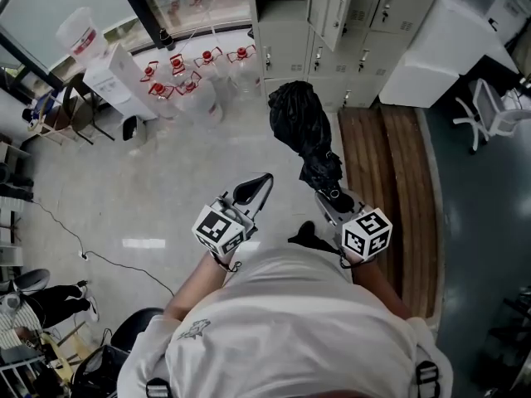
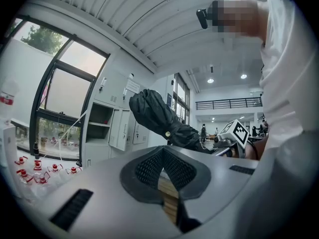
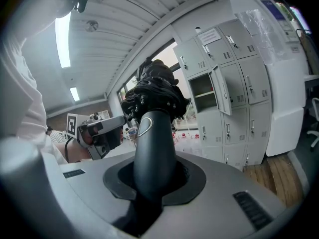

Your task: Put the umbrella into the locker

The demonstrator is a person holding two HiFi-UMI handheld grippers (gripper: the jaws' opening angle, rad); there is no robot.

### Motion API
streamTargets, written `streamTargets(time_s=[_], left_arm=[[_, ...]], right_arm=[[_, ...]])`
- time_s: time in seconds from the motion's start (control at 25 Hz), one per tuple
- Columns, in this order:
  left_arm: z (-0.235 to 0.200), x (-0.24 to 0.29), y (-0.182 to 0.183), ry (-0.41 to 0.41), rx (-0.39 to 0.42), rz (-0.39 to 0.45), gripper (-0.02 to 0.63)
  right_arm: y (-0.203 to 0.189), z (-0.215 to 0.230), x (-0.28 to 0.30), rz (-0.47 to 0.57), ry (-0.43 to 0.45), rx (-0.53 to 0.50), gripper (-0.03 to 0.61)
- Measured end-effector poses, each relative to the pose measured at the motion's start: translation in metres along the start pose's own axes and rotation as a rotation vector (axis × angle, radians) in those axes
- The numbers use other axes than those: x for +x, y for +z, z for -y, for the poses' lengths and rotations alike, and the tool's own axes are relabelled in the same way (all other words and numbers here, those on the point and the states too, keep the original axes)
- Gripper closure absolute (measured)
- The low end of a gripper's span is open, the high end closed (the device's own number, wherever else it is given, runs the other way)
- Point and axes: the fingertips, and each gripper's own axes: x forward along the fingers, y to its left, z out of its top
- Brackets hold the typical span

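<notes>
At left, the left gripper (image 1: 264, 181) is empty, its jaws together. Right of it, the right gripper (image 1: 332, 196) clamps the handle of the folded black umbrella (image 1: 300, 123), held in the air. Beyond, 1 open locker (image 3: 203, 92) stands well apart, so I judge the approach and stowing are not yet done.

Head view looks steeply down; both gripper views face the lockers (image 1: 365, 23) (image 2: 121, 128) (image 3: 234, 78).

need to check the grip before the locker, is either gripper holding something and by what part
The right gripper holds the folded black umbrella by its handle. The left gripper is shut, with nothing in it.
</notes>
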Motion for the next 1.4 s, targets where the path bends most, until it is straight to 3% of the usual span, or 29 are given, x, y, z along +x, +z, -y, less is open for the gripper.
streamTargets(time_s=[0.2,0.52,0.72,1.12,1.4], left_arm=[[-0.013,0.065,0.013,-0.007,0.031,0.007,0.603],[-0.031,0.134,0.021,0.013,0.01,0.015,0.603],[-0.059,0.152,0.027,0.034,0.005,0.008,0.603],[-0.088,0.163,0.006,0.049,-0.003,0.028,0.603],[-0.196,0.139,0.021,0.07,-0.014,0.04,0.603]], right_arm=[[0.033,0.057,-0.001,0.011,0.01,-0.009,0.483],[0.071,0.126,0.014,-0.022,0.038,-0.04,0.483],[0.086,0.141,0.032,-0.019,0.053,-0.027,0.483],[0.083,0.158,0.065,-0.01,0.067,-0.044,0.483],[0.122,0.144,0.165,-0.029,0.078,-0.035,0.483]])
